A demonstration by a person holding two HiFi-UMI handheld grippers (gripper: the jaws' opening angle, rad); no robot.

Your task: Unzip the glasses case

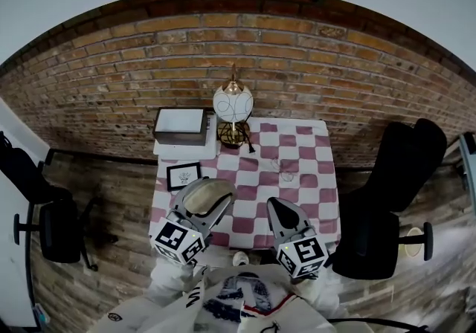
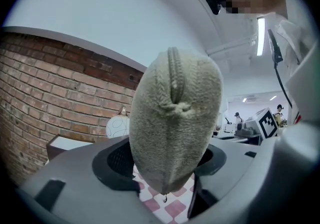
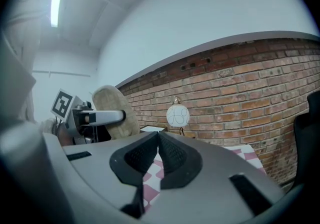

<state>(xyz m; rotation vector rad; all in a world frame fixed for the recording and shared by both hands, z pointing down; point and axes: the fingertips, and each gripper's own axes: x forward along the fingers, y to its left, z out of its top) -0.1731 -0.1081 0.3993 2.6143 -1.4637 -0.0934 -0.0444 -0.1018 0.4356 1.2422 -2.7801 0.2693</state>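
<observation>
Soft, light glasses case [image 2: 175,123] is clamped in the left gripper [image 2: 167,160], so the tiny zip pull [image 2: 164,198] at its 6 o'clock is probably best pinched by the closed-up, empty right gripper [image 3: 159,155]

The glasses case [image 2: 175,118] is nubbly matt cloth, the wall [image 1: 297,49] rough brick.

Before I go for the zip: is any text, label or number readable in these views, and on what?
None can be read.
Framed card: print too small.
Marker cubes: square patterns only, no letters.
Shirt print: blurred.
Glasses case: no label visible.
</observation>
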